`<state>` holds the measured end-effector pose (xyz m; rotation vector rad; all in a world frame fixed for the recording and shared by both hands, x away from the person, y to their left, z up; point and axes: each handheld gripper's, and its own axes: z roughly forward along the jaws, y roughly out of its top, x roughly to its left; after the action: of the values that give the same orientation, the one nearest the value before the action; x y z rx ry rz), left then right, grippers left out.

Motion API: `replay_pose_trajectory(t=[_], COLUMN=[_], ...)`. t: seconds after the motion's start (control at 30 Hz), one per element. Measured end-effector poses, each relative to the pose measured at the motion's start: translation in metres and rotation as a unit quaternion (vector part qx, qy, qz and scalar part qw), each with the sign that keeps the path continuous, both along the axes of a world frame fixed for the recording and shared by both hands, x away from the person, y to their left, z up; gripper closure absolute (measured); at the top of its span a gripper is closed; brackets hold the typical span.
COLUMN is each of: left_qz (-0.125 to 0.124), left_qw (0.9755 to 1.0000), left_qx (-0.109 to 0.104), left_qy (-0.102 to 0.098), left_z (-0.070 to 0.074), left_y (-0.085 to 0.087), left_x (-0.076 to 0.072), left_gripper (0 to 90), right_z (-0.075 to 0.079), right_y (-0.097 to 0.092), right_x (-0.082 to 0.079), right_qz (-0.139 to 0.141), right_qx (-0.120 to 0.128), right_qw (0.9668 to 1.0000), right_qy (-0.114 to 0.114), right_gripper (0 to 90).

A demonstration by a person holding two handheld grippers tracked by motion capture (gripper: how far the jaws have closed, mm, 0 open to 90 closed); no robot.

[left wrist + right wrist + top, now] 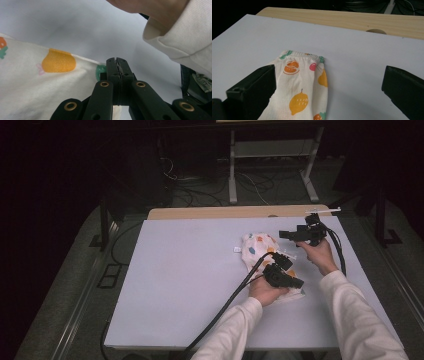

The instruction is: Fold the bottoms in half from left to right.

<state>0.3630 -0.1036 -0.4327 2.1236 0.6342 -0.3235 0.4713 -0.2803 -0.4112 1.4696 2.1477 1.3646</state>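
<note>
A white cloth (260,250) printed with fruit lies right of centre on the pale table (175,285). My left gripper (296,282) rests at the cloth's near end, its jaws shut. In the left gripper view the cloth (37,85) ends right at the closed left gripper (117,60), so they seem to pinch its edge. My right gripper (284,235) hangs beside the cloth's far end, open. In the right gripper view the right gripper (329,75) stands wide apart with nothing between its jaws. The cloth's elastic hem (299,53) lies ahead of its left jaw.
A small white tag (237,249) lies just left of the cloth. A wooden strip (225,212) runs along the table's far edge. Behind it, cables and a metal frame (232,170) stand on the dark floor. A white sleeve (185,32) crosses the left gripper view.
</note>
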Motion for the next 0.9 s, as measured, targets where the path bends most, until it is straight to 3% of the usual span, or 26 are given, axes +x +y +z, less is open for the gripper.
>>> replay_pose_trajectory(t=[0.17, 0.53, 0.8, 0.9], left_qz=[-0.01, -0.001, 0.01, 0.007], left_qw=[0.9999, 0.9996, 0.9999, 0.9999], left_qx=[0.006, 0.017, 0.003, 0.002], left_qy=[0.003, 0.021, 0.003, -0.015], left_z=[-0.003, -0.012, 0.001, 0.008], left_y=[-0.007, -0.011, -0.006, -0.003], left_x=[-0.001, 0.002, -0.001, -0.004], left_gripper=[89.4, 86.8, 57.6, 44.6], right_z=[-0.002, -0.003, 0.002, 0.004], right_y=[-0.002, -0.005, -0.004, -0.003], right_x=[-0.003, -0.009, -0.014, -0.016], right_qz=[0.0, 0.003, 0.009, 0.009], right_qx=[-0.001, -0.001, -0.001, -0.001], right_qw=[1.0, 1.0, 0.9999, 0.9999], right_qy=[0.002, 0.003, -0.005, -0.008], right_gripper=[0.0, 0.0, 0.0, 0.0])
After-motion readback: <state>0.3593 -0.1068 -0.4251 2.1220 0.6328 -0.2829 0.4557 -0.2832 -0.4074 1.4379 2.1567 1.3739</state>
